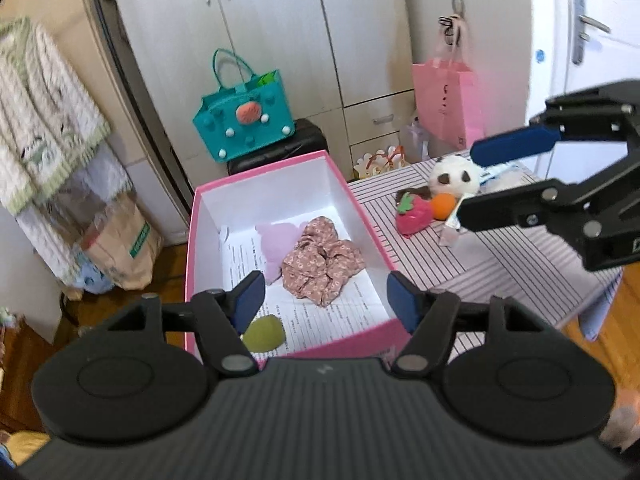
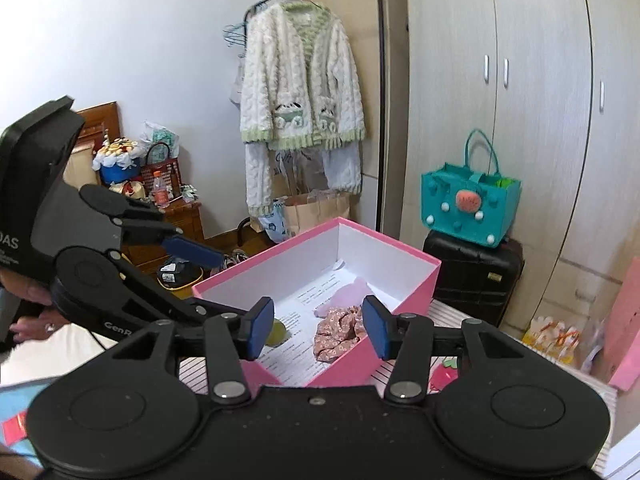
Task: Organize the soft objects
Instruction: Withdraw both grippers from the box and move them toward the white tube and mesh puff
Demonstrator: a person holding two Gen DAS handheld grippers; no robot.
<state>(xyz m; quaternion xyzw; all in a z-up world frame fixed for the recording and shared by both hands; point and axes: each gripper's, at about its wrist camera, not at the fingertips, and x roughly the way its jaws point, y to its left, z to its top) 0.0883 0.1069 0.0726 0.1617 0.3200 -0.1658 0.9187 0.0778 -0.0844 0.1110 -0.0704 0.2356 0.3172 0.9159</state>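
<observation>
A pink box (image 1: 191,240) with a white inside stands on the striped table (image 1: 500,264). In it lie a floral cloth (image 1: 320,264), a lilac soft item (image 1: 276,240) and a green soft ball (image 1: 264,334), on printed paper. Right of the box, on the table, are a panda plush (image 1: 456,176), a strawberry plush (image 1: 414,214) and an orange ball (image 1: 444,206). My left gripper (image 1: 326,302) hovers open over the box's near end, holding nothing. My right gripper (image 1: 468,182) is open and empty beside the panda. In the right wrist view my right gripper (image 2: 318,330) faces the box (image 2: 400,240) and cloth (image 2: 340,332).
A teal bag (image 1: 244,120) sits on a black suitcase (image 1: 280,152) behind the box, before a wardrobe. A pink paper bag (image 1: 444,100) hangs at the back right. A fluffy cardigan (image 2: 300,92) hangs on a rack, with a brown paper bag (image 1: 120,244) on the floor below.
</observation>
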